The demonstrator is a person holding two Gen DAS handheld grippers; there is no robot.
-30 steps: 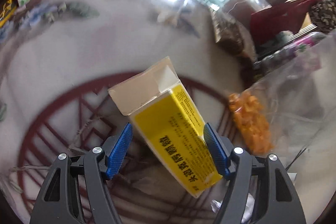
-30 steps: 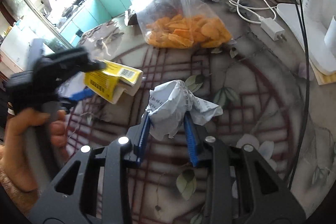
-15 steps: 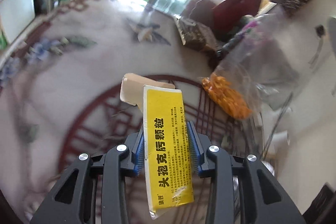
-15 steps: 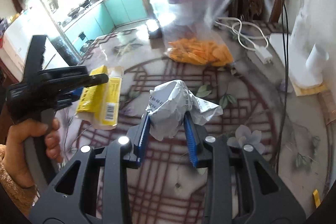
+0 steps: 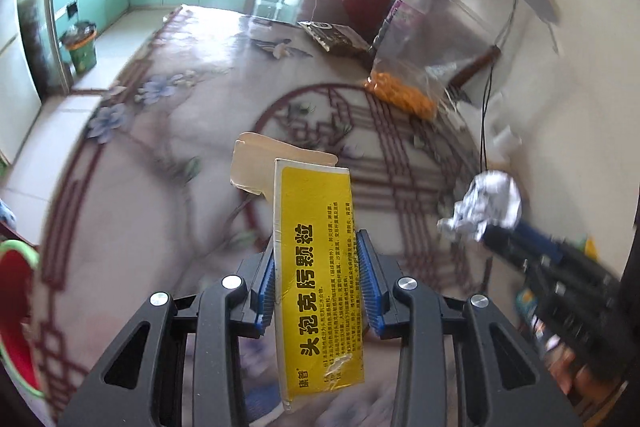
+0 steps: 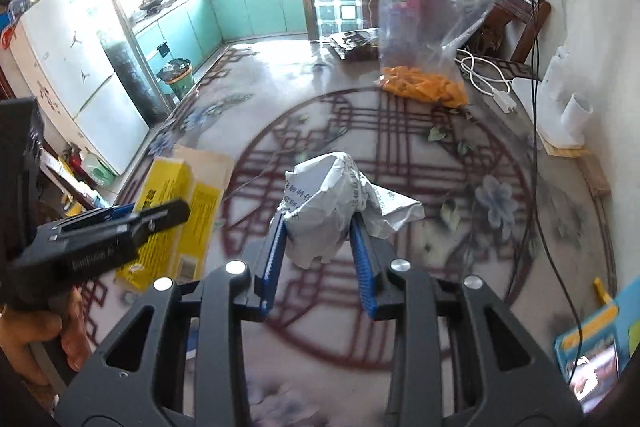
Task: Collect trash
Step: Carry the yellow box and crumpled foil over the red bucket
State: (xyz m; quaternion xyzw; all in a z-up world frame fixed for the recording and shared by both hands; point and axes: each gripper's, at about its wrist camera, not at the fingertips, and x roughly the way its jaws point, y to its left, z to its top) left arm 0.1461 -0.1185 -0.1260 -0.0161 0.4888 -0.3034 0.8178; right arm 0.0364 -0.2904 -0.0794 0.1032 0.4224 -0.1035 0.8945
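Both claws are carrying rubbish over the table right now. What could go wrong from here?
The left gripper pinches the yellow box only across its middle, with the open flap end sticking far out, so it might swivel or slip. The right gripper squeezes the crumpled paper by its lower part; loose paper could pull free. The two grippers are carried close side by side, so they may bump. The snack bag stands on the table, easy to knock.

Table centre (image 6: 460, 259) clear, snack bag (image 6: 424, 27) & charger cable (image 6: 486, 77) crowd far-right edge
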